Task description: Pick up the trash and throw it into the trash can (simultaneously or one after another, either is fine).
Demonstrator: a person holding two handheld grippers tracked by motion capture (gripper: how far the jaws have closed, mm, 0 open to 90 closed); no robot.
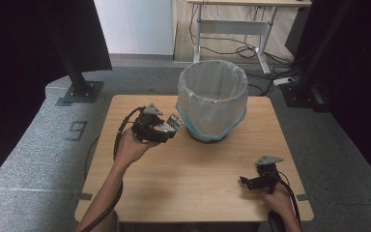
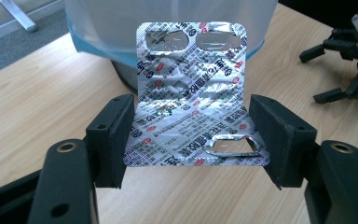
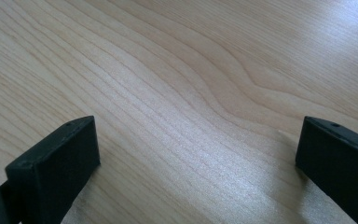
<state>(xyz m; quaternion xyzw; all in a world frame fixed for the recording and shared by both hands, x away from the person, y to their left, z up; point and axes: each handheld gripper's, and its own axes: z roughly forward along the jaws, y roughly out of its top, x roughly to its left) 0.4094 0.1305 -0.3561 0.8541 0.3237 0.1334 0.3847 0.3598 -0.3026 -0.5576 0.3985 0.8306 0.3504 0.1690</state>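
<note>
While the right gripper [image 1: 244, 181] sits low at the near right of the wooden bench [image 1: 193, 179], its jaws stand wide apart with bare wood grain between them in the right gripper view. Farther in, at the left, the left gripper [image 1: 174, 122] is raised above the bench in the person's left hand [image 1: 131, 147]. Its jaws are clamped on the two side edges of a foil blister pack [image 2: 193, 98], which is folded, its upper half standing upright with two pockets torn open at the top. Just beyond the pack stands a waste bin [image 1: 212, 96] lined with a translucent bag [image 1: 211, 108], at the far middle of the bench.
</note>
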